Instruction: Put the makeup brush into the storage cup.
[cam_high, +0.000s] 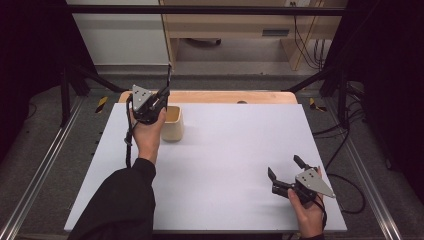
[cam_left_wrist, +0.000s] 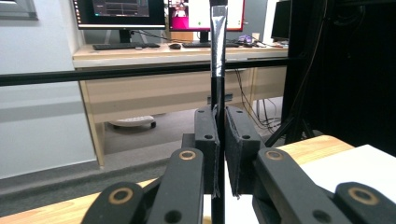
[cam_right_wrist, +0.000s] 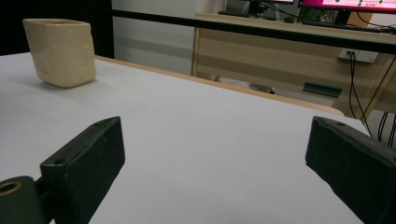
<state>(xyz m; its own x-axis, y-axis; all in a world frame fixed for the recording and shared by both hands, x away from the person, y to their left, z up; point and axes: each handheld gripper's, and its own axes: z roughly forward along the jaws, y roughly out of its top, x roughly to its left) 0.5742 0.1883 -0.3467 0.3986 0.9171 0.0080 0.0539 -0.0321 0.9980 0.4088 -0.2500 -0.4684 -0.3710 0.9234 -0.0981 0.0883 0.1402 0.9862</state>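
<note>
The right gripper (cam_high: 286, 173) rests near the front of the white table top (cam_high: 240, 150), jaws spread wide on nothing, well apart from the cream square ceramic cup (cam_high: 173, 123). Just beside the cup, the left gripper (cam_high: 161, 96) is clamped on a slim black flat-bristled brush (cam_left_wrist: 218, 51) standing upright. I judge the brush is being carried to the cup; next comes lowering it into the cup's mouth.

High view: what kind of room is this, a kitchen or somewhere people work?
Probably a lab or office workroom, not a kitchen. A wooden desk carries computer monitors and a keyboard, cables hang beside it, and a black metal frame surrounds the white table.
</note>
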